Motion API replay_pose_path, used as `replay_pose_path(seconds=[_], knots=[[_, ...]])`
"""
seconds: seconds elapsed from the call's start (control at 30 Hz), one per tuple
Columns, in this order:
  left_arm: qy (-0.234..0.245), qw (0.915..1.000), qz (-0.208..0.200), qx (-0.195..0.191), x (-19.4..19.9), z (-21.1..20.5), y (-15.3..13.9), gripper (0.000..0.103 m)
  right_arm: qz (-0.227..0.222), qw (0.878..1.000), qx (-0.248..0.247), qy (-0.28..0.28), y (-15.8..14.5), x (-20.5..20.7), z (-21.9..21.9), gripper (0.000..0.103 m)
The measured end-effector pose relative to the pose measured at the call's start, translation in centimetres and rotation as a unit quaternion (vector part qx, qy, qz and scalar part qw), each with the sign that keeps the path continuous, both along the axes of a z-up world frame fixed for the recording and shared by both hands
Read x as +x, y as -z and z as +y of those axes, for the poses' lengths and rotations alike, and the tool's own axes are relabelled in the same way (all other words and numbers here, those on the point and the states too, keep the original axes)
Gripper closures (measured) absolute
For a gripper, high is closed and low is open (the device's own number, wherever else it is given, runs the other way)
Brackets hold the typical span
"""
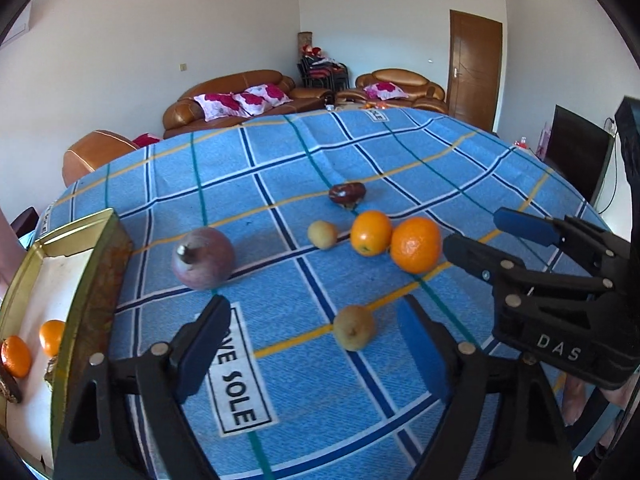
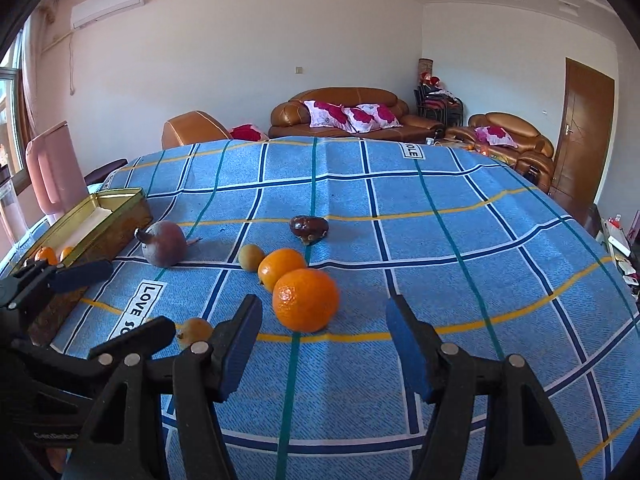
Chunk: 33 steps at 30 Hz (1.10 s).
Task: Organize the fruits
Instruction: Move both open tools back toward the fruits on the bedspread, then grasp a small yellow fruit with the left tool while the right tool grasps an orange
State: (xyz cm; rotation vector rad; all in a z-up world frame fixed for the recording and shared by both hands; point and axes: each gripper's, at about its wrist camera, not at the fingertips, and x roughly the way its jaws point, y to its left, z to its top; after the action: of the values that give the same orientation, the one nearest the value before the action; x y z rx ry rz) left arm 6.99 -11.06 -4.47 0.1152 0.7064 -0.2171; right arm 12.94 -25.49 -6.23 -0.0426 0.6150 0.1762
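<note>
Both tongs are apart and hold nothing: the left tongs point(image 1: 312, 344) hover near a small brown fruit point(image 1: 354, 327), the right tongs point(image 2: 324, 344) just before an orange point(image 2: 306, 299). More fruit lies beyond on the blue checked counter point(image 2: 440, 240), and a gold tin point(image 1: 96, 280) at the left holds two oranges.

The gold rectangular tin box point(image 1: 102, 280) is cut off at the left edge; the dark lump point(image 1: 10, 388) inside is unidentifiable.

Both tongs, left tongs point(image 1: 308, 344) and right tongs point(image 2: 324, 344), are black plastic linkages with silver round rivets and blue pads; the right tongs' body reads "DAS" in white.
</note>
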Motion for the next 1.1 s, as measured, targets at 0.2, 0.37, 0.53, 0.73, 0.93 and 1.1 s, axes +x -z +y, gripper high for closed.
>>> replay_pose_path(seconds=[0.2, 0.37, 0.53, 0.73, 0.93, 1.1], knots=[[0.021, 0.9991, 0.038, 0.006, 1.4, -1.3, 1.5, 0.042, 0.004, 1.0, 0.014, 0.011, 0.2, 0.3, -1.2, 0.037], [0.051, 0.9958, 0.075, -0.015, 2.2, -1.5, 2.4, 0.075, 0.005, 1.0, 0.014, 0.014, 0.1, 0.6, -1.1, 0.037], [0.06, 0.9955, 0.07, -0.02, 2.1, -1.1, 2.2, 0.076, 0.012, 1.0, 0.019, 0.011, 0.2, 0.9, -0.6, 0.037], [0.022, 0.9992, 0.03, -0.017, 2.2, 1.8, 0.5, 0.076, 0.025, 0.999, 0.025, 0.006, 0.4, 2.0, 0.2, 0.037], [0.002, 0.9997, 0.011, -0.023, 2.6, 3.8, 0.3, 0.076, 0.057, 0.998, 0.02, 0.005, 1.2, 3.6, 1.5, 0.037], [0.002, 0.999, 0.021, -0.04, 3.2, 4.3, 0.8, 0.076, 0.089, 0.996, 0.015, 0.004, 2.1, 4.9, 1.9, 0.037]])
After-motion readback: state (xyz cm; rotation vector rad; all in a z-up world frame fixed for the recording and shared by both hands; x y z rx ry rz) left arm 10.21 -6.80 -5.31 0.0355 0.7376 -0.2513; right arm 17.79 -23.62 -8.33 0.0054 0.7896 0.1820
